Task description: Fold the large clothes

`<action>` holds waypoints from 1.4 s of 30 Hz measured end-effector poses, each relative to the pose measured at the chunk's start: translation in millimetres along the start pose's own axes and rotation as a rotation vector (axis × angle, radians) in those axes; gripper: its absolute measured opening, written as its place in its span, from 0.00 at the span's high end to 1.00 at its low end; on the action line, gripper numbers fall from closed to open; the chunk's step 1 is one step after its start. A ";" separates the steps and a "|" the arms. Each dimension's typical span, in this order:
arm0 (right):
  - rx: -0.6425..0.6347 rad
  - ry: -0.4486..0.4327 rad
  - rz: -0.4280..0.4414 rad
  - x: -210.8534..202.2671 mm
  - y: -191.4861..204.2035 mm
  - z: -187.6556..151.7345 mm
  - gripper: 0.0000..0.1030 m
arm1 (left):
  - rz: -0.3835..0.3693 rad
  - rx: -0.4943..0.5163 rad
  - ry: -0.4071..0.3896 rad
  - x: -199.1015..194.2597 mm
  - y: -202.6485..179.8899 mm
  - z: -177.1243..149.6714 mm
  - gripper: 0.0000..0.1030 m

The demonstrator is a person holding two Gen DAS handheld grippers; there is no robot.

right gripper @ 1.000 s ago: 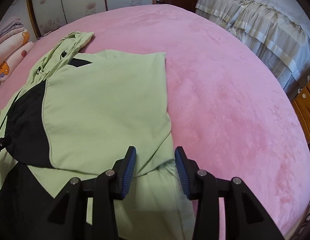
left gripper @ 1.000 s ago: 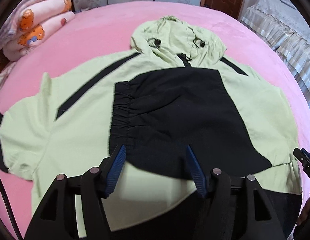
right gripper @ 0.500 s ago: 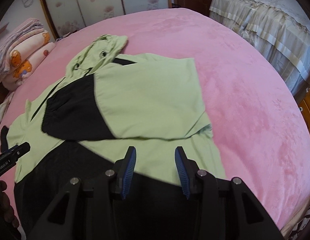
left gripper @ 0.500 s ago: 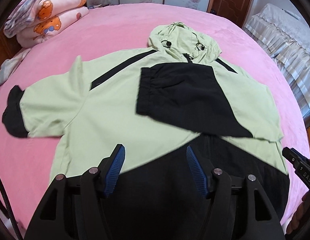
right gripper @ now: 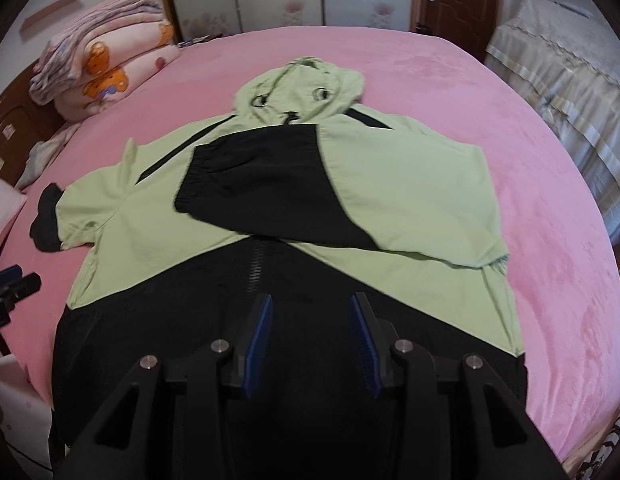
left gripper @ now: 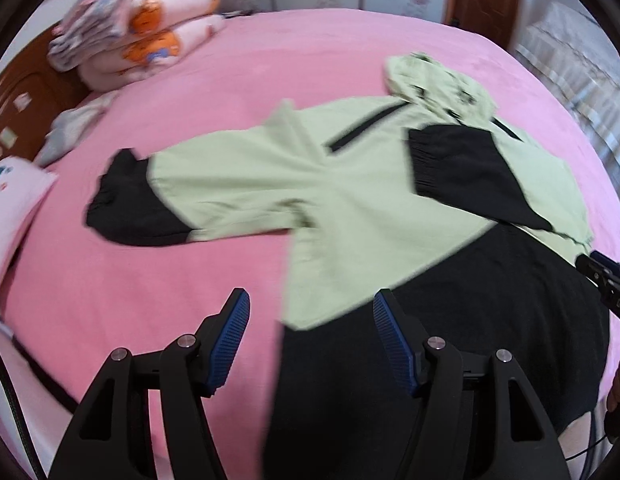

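Note:
A light-green and black hooded jacket [right gripper: 409, 184] lies face up on the pink bed [right gripper: 549, 208], hood [right gripper: 306, 84] at the far end. One sleeve is folded across the chest, its black cuff [right gripper: 206, 184] near the zip. The other sleeve [left gripper: 230, 184] lies stretched out to the left and ends in a black cuff [left gripper: 122, 204]. My left gripper [left gripper: 311, 296] hangs open above the jacket's left lower edge, with nothing between its fingers. My right gripper [right gripper: 310, 300] stands open above the black lower panel [right gripper: 310, 280], holding nothing. Each gripper shows at the edge of the other's view.
Folded blankets [right gripper: 102, 68] are stacked at the bed's far left, by a wooden headboard [left gripper: 22, 96]. A white pillow [left gripper: 10, 200] lies at the left edge. A second bed with a lace cover [right gripper: 569, 80] stands to the right. Wardrobe doors and a brown door close the back.
Both grippers have drawn back and risen from the jacket. The left view has swung left to the stretched-out sleeve. The right view now takes in the whole jacket.

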State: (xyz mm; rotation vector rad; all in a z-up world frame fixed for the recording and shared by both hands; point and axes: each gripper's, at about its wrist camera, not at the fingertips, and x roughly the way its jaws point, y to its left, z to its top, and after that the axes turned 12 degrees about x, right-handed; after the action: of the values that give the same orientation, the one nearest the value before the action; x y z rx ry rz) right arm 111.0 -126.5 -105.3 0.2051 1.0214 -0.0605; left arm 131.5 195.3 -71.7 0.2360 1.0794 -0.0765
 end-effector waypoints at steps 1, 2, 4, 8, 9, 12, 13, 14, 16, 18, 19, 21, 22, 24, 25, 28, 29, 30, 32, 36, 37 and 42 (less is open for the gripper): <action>-0.015 0.001 0.006 0.7 9.6 -0.4 0.61 | 0.019 -0.009 -0.002 -2.4 11.4 -1.7 0.39; -0.033 0.002 0.015 1.3 20.5 -0.7 0.61 | 0.036 -0.018 -0.002 -4.2 23.6 -3.4 0.39; -0.069 0.001 0.028 2.0 40.9 -1.4 0.61 | 0.057 -0.042 0.001 -6.3 48.8 -7.5 0.38; -0.131 -0.007 0.068 3.8 84.1 1.5 0.61 | 0.066 -0.078 0.015 -3.3 87.1 -13.2 0.37; -0.145 -0.011 0.075 4.3 94.2 3.0 0.61 | 0.068 -0.083 0.020 -0.8 96.6 -13.8 0.37; -0.179 -0.023 0.101 6.9 124.1 6.4 0.61 | 0.048 -0.094 0.039 11.9 123.9 -12.0 0.36; -0.187 -0.025 0.111 8.2 133.1 6.9 0.61 | 0.029 -0.108 0.047 18.7 136.1 -10.6 0.36; -0.200 -0.027 0.125 10.4 142.6 7.4 0.61 | 0.008 -0.130 0.056 26.7 149.8 -9.3 0.36; -0.223 -0.030 0.133 15.8 158.9 8.6 0.61 | -0.029 -0.172 0.070 44.2 175.3 -7.2 0.36; -0.244 -0.028 0.142 22.4 175.2 10.5 0.61 | -0.060 -0.233 0.079 64.2 205.1 -6.3 0.36; -0.246 -0.027 0.149 25.4 180.6 11.4 0.61 | -0.077 -0.271 0.081 75.8 224.1 -6.8 0.36; -0.251 -0.021 0.167 30.8 191.4 11.0 0.61 | -0.093 -0.356 0.086 96.1 258.2 -9.1 0.36; -0.255 -0.016 0.173 34.1 195.9 10.0 0.61 | -0.104 -0.393 0.091 106.2 273.8 -10.4 0.36; -0.265 0.003 0.179 42.9 203.4 6.0 0.61 | -0.113 -0.474 0.105 128.6 304.7 -13.9 0.36; -0.268 0.012 0.178 46.9 205.2 4.6 0.61 | -0.124 -0.503 0.114 139.4 315.3 -15.6 0.36; -0.280 0.036 0.166 59.3 207.9 -1.4 0.61 | -0.134 -0.591 0.150 169.7 335.4 -22.1 0.36; -0.284 0.041 0.157 63.4 207.3 -3.6 0.61 | -0.164 -0.619 0.163 180.9 338.4 -23.9 0.36; -0.285 0.046 0.152 66.0 206.6 -4.9 0.61 | -0.184 -0.636 0.171 188.9 339.0 -26.1 0.36; -0.285 0.057 0.141 71.3 203.8 -7.1 0.61 | -0.191 -0.649 0.205 204.8 337.7 -25.8 0.36; -0.282 0.068 0.120 79.7 197.7 -8.4 0.61 | -0.136 -0.627 0.233 219.9 330.3 -12.9 0.35; -0.280 0.068 0.115 81.2 196.7 -8.5 0.61 | -0.116 -0.621 0.227 220.8 327.3 -8.9 0.37; -0.248 0.086 0.111 84.7 186.0 -9.4 0.61 | 0.004 -0.549 0.131 205.3 305.2 13.7 0.98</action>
State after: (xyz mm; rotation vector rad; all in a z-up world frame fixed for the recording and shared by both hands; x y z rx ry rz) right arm 174.4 61.4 -155.8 0.0383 1.0908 0.1761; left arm 294.1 499.8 -199.4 -0.2546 1.1884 0.2406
